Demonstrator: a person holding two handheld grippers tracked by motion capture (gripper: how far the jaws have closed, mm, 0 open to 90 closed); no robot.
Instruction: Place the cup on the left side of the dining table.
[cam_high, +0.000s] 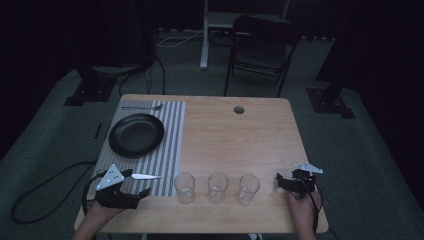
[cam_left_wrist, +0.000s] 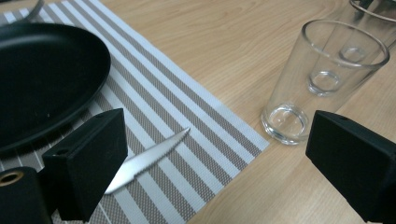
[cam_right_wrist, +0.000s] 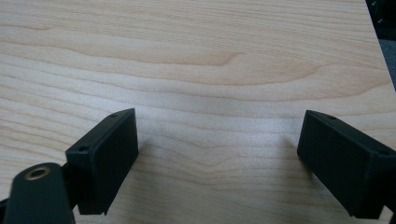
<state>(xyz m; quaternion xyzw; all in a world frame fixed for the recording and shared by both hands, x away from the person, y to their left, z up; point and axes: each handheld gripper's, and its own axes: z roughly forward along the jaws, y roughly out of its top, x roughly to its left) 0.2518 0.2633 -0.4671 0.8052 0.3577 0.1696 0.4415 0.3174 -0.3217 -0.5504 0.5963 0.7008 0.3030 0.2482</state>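
Knife (cam_high: 146, 176) lies flat on the striped mat's (cam_high: 170, 150) near edge, long axis crosswise, tip toward three glasses (cam_high: 184, 187). Left gripper (cam_high: 134, 184) sits over its handle, which is hidden; right gripper (cam_high: 279, 181) rests apart on the table (cam_high: 240, 140).

Left gripper view: blade (cam_left_wrist: 149, 156) passes behind one jaw, jaws spread wide, gripping nothing; plate (cam_left_wrist: 42, 79) cut off.

Right gripper view: jaws parted over bare wood.

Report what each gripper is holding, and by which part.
Nothing is held. The left gripper is open beside the knife; the right gripper is open above bare table.
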